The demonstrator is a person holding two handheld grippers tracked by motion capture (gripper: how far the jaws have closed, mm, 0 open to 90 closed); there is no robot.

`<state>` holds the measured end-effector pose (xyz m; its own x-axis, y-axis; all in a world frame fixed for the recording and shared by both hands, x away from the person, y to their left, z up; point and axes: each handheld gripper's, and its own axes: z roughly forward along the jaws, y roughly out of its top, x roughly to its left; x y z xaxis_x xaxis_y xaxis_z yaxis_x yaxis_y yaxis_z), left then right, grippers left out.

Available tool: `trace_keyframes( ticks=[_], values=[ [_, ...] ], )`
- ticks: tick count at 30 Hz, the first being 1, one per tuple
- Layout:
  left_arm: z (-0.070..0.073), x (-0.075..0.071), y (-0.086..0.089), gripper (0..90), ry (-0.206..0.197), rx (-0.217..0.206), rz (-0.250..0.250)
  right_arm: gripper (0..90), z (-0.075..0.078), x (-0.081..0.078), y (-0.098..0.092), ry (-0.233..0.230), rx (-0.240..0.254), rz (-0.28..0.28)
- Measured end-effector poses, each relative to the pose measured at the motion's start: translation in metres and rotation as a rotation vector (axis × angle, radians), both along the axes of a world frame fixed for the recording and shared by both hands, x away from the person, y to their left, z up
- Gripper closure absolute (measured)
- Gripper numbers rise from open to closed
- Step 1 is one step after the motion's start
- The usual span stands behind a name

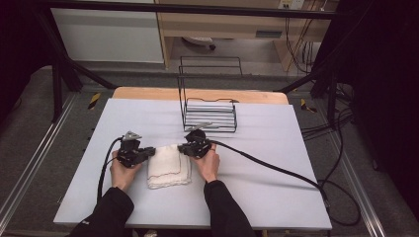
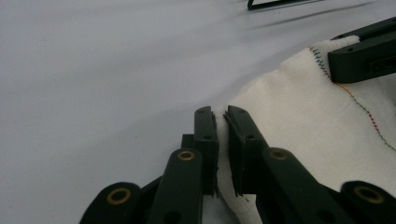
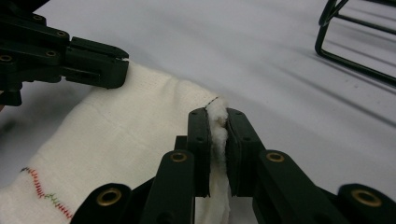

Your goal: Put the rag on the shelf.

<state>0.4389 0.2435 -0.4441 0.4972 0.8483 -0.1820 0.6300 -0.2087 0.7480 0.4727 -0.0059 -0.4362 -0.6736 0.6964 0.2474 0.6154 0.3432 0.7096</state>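
Note:
A folded white cloth (image 1: 168, 167) with coloured stitching lies on the pale table between my two grippers. My left gripper (image 1: 146, 153) is shut on the cloth's far left corner; in the left gripper view (image 2: 221, 116) the cloth (image 2: 299, 126) edge is pinched between the jaws. My right gripper (image 1: 184, 147) is shut on the far right corner; the right gripper view (image 3: 217, 115) shows a bunched bit of the cloth (image 3: 126, 130) squeezed between the jaws. Each gripper view also shows the other gripper gripping its own corner farther off.
A black wire rack (image 1: 210, 106) stands just beyond the right gripper, near the table's far edge. A thick black cable (image 1: 276, 170) trails from the right gripper across the table to the right. The person's forearms come in from the bottom.

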Motion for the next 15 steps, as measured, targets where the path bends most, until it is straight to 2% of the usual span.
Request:
trace_keyframes(
  ticks=[6,15],
  values=[
    [0.010,-0.006,0.005,82.5,-0.040,-0.044,0.004,81.7,0.009,-0.008,-0.002,-0.040,0.014,0.008],
    [0.025,-0.017,0.009,82.7,-0.092,-0.083,-0.006,81.9,0.024,-0.021,-0.005,-0.096,0.045,0.011]
  ],
)
